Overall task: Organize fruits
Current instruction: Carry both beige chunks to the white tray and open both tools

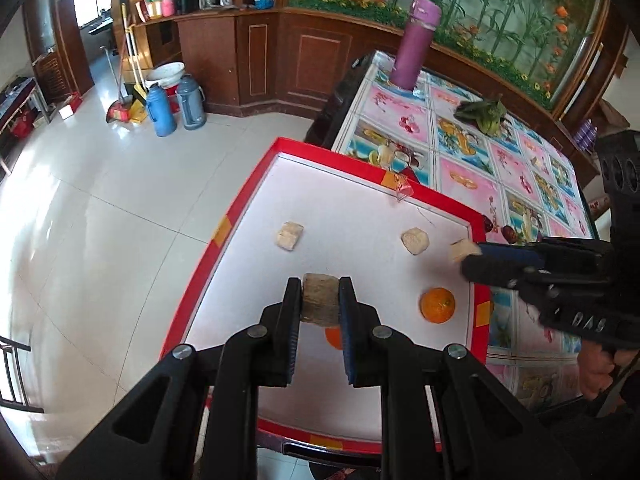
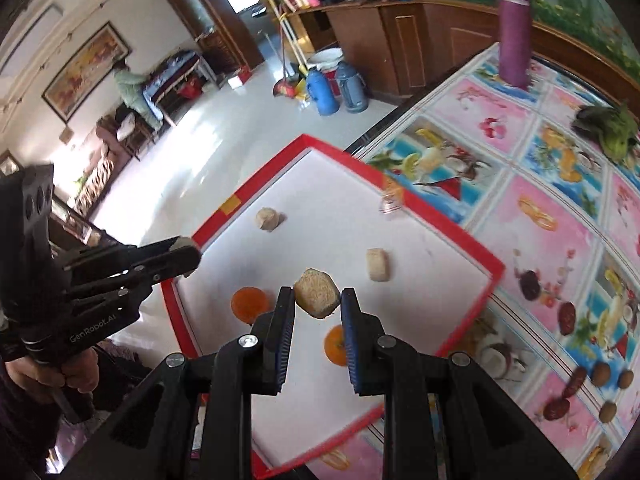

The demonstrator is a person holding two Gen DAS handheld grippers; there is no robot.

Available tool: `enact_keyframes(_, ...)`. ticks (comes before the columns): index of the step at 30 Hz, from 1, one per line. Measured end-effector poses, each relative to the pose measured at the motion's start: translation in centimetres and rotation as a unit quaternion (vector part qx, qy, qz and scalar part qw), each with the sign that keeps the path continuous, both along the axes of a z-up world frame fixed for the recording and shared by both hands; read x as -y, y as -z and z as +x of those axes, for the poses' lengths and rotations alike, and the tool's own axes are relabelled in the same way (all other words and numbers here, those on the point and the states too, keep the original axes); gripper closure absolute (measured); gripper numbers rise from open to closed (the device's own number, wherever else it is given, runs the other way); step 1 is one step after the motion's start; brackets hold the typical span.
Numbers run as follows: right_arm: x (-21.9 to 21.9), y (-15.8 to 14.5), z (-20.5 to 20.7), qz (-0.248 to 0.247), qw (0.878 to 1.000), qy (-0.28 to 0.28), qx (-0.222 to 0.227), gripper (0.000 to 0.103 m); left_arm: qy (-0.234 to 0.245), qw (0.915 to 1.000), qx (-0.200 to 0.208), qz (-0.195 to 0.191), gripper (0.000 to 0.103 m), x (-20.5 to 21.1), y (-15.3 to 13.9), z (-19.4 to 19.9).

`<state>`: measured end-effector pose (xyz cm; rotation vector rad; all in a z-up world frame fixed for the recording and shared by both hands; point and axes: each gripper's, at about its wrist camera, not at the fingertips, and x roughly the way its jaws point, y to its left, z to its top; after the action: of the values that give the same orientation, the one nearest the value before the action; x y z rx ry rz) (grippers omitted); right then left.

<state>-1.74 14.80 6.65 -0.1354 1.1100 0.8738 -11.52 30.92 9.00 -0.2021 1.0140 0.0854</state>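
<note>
A red-rimmed white tray (image 1: 244,216) (image 2: 472,252) lies on the table's corner. My left gripper (image 1: 320,292) is shut on a beige fibrous block (image 1: 320,308) above the tray's near side; in the right wrist view this gripper (image 2: 192,254) reaches in from the left. My right gripper (image 2: 317,296) is shut on another beige block (image 2: 317,286), and in the left wrist view it (image 1: 470,254) hovers at the tray's right rim. Two loose beige blocks (image 1: 289,236) (image 1: 415,241) and two oranges (image 1: 437,305) (image 2: 250,304) rest in the tray.
The table wears a fruit-patterned cloth (image 2: 540,208). On it stand a purple flask (image 1: 414,44) and a green leafy vegetable (image 1: 482,114). Red dates (image 2: 566,316) and small brown round fruits (image 2: 600,374) lie right of the tray. Beyond the tray's left edge is open tiled floor (image 1: 100,200).
</note>
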Motion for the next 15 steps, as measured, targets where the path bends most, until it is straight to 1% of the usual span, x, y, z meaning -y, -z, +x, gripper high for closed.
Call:
enact_keyframes(2,-1.4,1.0,0.2,-0.015,1.000,-0.006,-0.006,0.081,0.006,0.9999,-0.013,0.001,0.083,-0.3,0.8,0.7)
enact_keyframes(4,-2.5,2.1,0.5,-0.029,0.999,-0.009,-0.013,0.081,0.004,0.9994,-0.034,0.000,0.083,-0.9,1.9,1.6)
enact_keyframes(8,-3.5,3.7,0.9,-0.052,0.998,-0.004,-0.025,0.081,0.001,0.9980,-0.062,-0.010,0.083,-1.6,3.3,2.7)
enact_keyframes(12,-4.5,4.3,0.8,-0.063,0.998,-0.008,-0.027,0.081,-0.003,0.9965,-0.083,-0.006,0.083,-1.8,4.2,3.3)
enact_keyframes(15,-5.0,4.5,0.8,-0.075,0.997,-0.007,-0.029,0.081,-0.016,0.9942,-0.106,-0.005,0.083,-2.2,5.2,3.8)
